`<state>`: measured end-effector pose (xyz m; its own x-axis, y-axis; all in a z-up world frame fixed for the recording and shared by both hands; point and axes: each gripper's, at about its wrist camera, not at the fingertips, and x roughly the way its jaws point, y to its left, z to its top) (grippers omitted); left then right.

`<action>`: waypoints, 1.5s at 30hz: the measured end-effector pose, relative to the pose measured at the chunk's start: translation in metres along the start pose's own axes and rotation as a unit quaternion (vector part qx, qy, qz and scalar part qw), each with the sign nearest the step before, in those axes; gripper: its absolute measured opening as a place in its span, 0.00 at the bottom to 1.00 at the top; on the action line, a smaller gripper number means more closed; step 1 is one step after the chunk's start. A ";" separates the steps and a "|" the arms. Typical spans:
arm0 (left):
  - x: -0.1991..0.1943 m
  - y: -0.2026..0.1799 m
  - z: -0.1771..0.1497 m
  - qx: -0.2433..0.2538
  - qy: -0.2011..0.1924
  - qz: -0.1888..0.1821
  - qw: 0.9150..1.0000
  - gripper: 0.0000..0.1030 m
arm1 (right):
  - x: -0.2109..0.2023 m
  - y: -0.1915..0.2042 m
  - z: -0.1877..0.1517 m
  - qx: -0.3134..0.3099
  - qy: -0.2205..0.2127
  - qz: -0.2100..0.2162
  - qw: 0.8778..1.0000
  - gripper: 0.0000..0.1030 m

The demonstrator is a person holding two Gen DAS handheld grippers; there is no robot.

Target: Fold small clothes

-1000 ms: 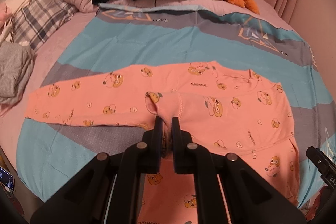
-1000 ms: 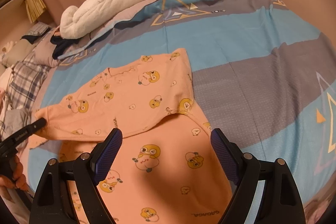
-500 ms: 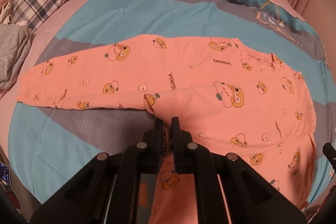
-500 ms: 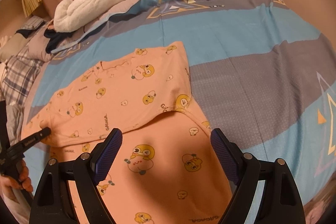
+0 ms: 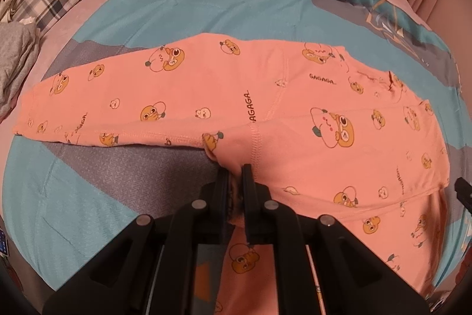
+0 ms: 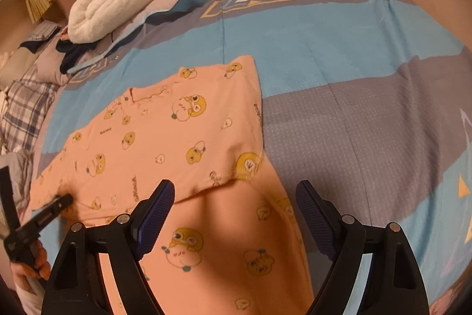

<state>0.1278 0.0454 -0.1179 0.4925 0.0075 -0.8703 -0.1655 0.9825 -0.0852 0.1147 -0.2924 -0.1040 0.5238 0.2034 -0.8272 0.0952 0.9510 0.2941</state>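
Lowered since a second ago, your left hand-held gripper (image 5: 235, 171) pinches the peach duck-print cotton top (image 5: 295, 114) by its underarm on the blue-and-grey bed quilt (image 5: 206, 11); right hand-held gripper (image 6: 233, 197) gapes empty at six o'clock, one sleeve folded, the nine-o'clock sleeve left.

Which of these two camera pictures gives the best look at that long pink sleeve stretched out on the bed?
The left wrist view: the sleeve lies along its full length, cuff to shoulder. The right wrist view shows only its near end at the picture's left edge, beside the left tongs.
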 end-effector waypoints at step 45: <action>0.008 0.020 -0.005 -0.028 0.005 0.017 0.999 0.10 | 0.046 -0.007 0.016 -0.026 0.037 -0.027 0.999 0.11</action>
<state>0.1249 0.0639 -0.1291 0.4766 0.0383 -0.8783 -0.2304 0.9696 -0.0828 0.1514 -0.2933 -0.1367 0.4546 0.1663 -0.8751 0.0766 0.9715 0.2244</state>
